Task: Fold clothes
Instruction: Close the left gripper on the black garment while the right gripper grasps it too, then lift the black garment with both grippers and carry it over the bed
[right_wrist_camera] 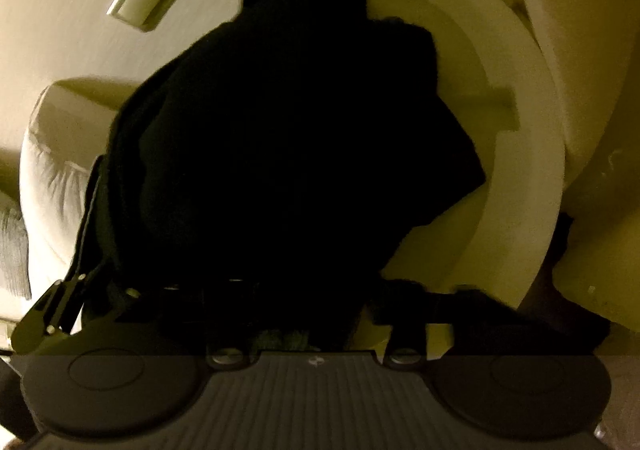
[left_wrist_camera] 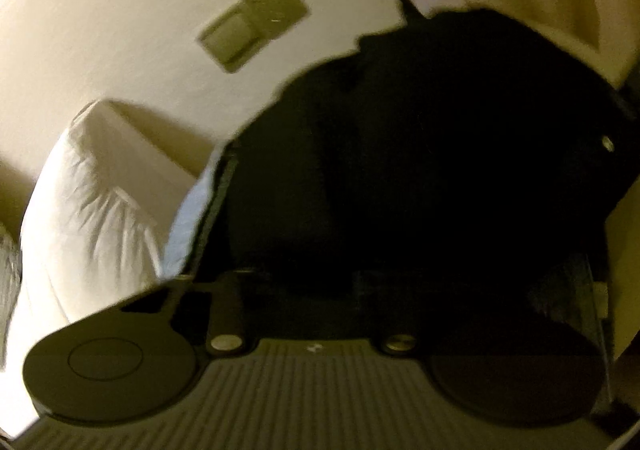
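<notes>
A black garment fills the middle and right of the left wrist view. It bunches straight out of my left gripper, whose fingertips are lost in the dark cloth. In the right wrist view the same black garment rises in a heap from my right gripper, which is also buried in the fabric. Both grippers look shut on folds of it. At the garment's left edge a black linkage of the other gripper shows.
A white pillow lies at the left against a cream wall with a light switch. A pale blue cloth edge shows beside the garment. The white bed sheet curves off to the right, and the pillow is left.
</notes>
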### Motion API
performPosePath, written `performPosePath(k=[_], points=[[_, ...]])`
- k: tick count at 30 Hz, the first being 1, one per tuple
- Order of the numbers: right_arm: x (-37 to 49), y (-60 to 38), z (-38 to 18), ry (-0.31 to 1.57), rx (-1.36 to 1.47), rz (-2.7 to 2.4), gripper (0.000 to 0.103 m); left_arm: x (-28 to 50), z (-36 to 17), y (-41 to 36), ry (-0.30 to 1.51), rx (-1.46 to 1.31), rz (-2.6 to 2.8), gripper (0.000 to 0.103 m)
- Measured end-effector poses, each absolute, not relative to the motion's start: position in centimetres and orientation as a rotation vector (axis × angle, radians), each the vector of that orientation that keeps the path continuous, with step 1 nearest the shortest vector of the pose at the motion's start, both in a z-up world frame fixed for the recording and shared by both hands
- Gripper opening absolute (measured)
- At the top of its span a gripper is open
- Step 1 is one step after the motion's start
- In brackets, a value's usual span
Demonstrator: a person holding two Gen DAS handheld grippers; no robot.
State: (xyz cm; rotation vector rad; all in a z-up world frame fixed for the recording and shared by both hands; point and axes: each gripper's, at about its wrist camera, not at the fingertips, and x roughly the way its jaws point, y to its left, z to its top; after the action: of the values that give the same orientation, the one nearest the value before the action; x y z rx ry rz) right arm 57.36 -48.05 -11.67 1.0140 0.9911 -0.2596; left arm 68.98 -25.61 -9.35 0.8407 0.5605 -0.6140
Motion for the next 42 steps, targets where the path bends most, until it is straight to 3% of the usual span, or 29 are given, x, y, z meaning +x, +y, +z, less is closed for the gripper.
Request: performPosePath(k=[3,6,8,10,12,30,36,42], points=[[57.2,-48.1,-9.9,0.956,1.023,-0.234,0.019,70.5,-7.4,-23.9,0.595,0.755,-0.605,0.02],[57.5,-47.9,-9.4,0.933,1.011,-0.207,0.02,71.1,-8.4,-24.3,0.637,0.766,-0.591,0.033],[57.8,-47.7,-10.1,0.939,1.029,-0.214,0.024,71.0,-9.3,-25.0,0.641,0.78,-0.579,0.036],[58.4,-47.2,-10.3,0.947,1.023,-0.219,0.022,71.2,-9.3,-25.4,0.649,0.766,-0.564,0.03],[58.8,-46.8,-9.4,0.939,0.987,-0.222,0.016,71.9,-8.1,-24.9,0.665,0.72,-0.563,0.016],[62.1,-49.1,17.0,0.383,0.744,-0.019,0.013,71.8,16.3,-19.7,0.403,0.331,-0.466,0.014],[61.8,-46.5,24.5,0.244,0.65,0.154,0.013,67.8,23.5,-12.5,0.34,0.145,-0.327,0.014],[62.3,-38.6,29.9,0.204,0.586,0.468,0.013,58.7,28.2,-2.5,0.274,0.064,-0.075,0.014]])
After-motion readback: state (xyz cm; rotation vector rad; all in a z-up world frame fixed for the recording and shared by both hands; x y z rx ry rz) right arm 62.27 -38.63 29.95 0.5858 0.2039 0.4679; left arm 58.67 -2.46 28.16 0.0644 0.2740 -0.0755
